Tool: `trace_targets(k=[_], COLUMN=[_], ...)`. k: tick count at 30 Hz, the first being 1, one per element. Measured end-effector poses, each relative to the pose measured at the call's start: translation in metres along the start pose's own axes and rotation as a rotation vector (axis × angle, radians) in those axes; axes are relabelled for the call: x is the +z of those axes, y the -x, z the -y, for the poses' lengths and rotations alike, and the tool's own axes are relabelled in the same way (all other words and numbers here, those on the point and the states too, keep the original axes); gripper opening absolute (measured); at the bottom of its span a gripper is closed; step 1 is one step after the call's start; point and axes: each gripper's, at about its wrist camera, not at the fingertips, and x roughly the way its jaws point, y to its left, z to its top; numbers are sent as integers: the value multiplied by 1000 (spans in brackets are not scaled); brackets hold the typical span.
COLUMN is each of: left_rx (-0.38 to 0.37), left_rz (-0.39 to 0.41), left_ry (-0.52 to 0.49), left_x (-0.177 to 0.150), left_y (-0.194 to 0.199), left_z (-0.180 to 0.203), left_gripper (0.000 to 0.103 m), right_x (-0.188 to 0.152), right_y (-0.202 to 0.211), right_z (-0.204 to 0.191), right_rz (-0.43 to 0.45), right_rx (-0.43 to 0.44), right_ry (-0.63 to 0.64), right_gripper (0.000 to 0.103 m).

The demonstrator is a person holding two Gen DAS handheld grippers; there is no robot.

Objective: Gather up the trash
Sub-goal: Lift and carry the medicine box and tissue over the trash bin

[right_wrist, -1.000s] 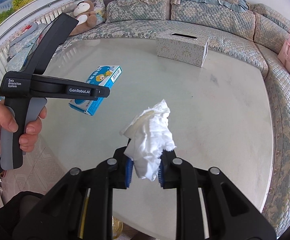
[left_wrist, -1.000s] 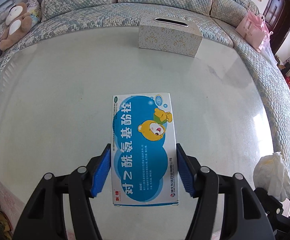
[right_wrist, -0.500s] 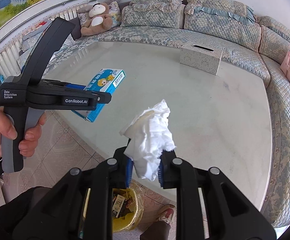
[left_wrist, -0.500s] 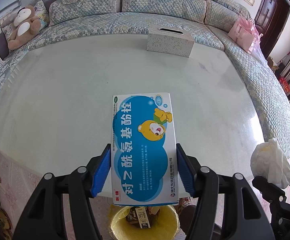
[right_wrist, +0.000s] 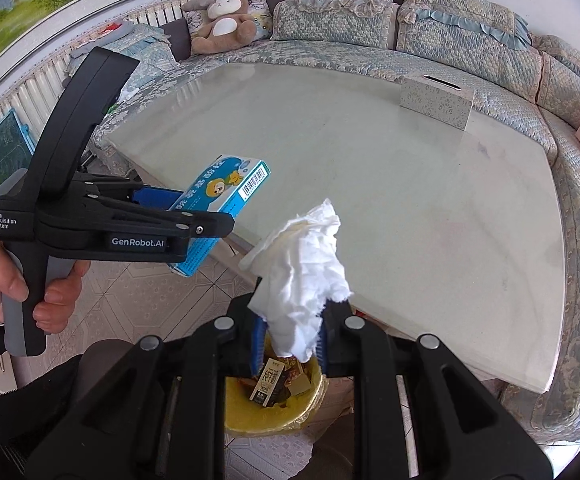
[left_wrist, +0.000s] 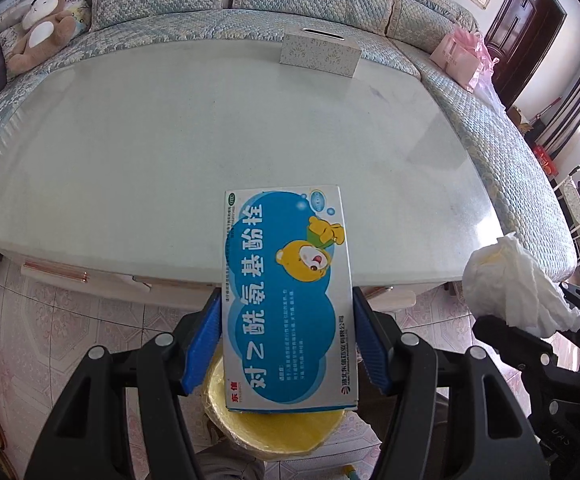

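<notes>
Both grippers have drawn back off the table since a second ago, and the yellow bin [right_wrist: 276,394] now sits directly under my jaws. To drop cleanly I'd centre each load over the bin mouth and release one at a time, tissue first, since it may cling to the pads. My right gripper [right_wrist: 288,336] is narrow, pinching the crumpled tissue [right_wrist: 299,268] just above the bin. My left gripper [left_wrist: 288,344] is set box-wide, clamping the blue medicine box [left_wrist: 288,292] by its long sides. Beyond the jaws lies the table [left_wrist: 170,140], with a tissue box [left_wrist: 319,56] at its far edge.
</notes>
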Motion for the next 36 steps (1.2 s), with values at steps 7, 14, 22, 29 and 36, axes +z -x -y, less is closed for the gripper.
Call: trace_targets(k=[7, 14, 22, 29, 36], left_rx=[1, 30, 19, 22, 29], left_rz=[-54, -129, -262, -304, -339], left_ry=[-1, 1, 25, 60, 69], left_x=[-59, -113, -168, -188, -195], left_y=[-22, -64, -120, -159, -190], left_z=[-7, -17, -29, -37, -40], left_gripper=[60, 60, 60, 60, 60], right_x=[-40, -81, -118, -139, -152], right_y=[-26, -67, -123, -165, -189], right_z=[-22, -34, -37, -34, -27], right_rz=[-67, -156, -275, -367, -401], right_rx=[30, 61, 80, 100, 107], right_ry=[-5, -31, -74, -135, -170], right_gripper=[20, 20, 20, 20, 20])
